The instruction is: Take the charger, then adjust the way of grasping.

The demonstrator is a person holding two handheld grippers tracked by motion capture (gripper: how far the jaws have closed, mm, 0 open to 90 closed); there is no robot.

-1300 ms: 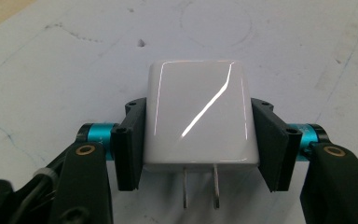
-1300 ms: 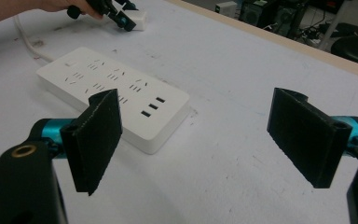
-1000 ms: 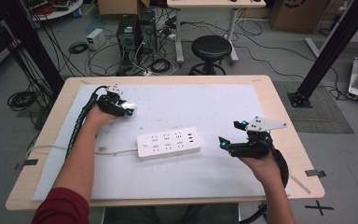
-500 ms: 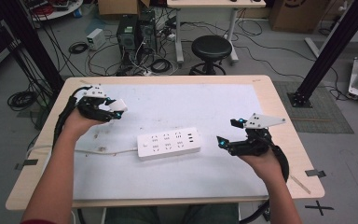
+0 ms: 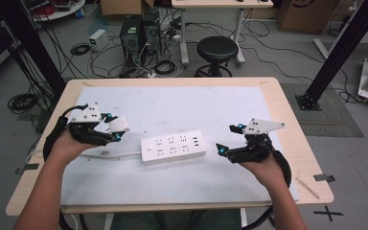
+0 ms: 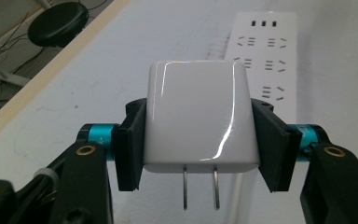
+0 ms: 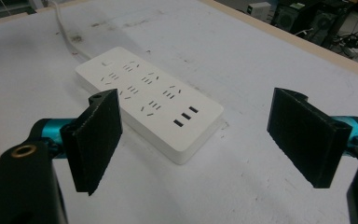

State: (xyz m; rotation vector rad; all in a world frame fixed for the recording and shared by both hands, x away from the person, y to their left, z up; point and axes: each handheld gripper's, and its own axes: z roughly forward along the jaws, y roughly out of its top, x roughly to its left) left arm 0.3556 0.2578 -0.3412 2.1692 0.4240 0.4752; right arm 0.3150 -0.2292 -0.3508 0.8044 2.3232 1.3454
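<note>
Charger [image 6: 199, 116], white and glossy, sits clamped between the jaws of the left gripper [image 5: 113, 130], one black pad pressing each of its flat sides, its two metal prongs pointing back toward the gripper's camera. Seen from the high view the charger [image 5: 118, 124] is held clear of the mat [image 5: 172, 103], over the tabletop's left side, just left of the strip [image 5: 173, 147] and apart from it. The strip, a white multi-socket block with three small ports at its right end, lies flat near the middle of the mat, its long side running roughly parallel to the front edge. Its white cord [image 5: 110, 154] trails off from the left end toward the left edge, passing beneath the left gripper. In the left gripper view the strip [image 6: 265, 60] lies on the mat beyond the charger. Right gripper [image 5: 230, 138] hovers just right of the strip's port end, over the right side of the mat, its jaws spread wide with nothing between them; in its own view the pads [image 7: 98, 140] frame that end of the strip [image 7: 151, 107]. A person's bare forearms come in from the front edge, one hand on each gripper. The mat covers most of the wooden tabletop [image 5: 294, 143]
</note>
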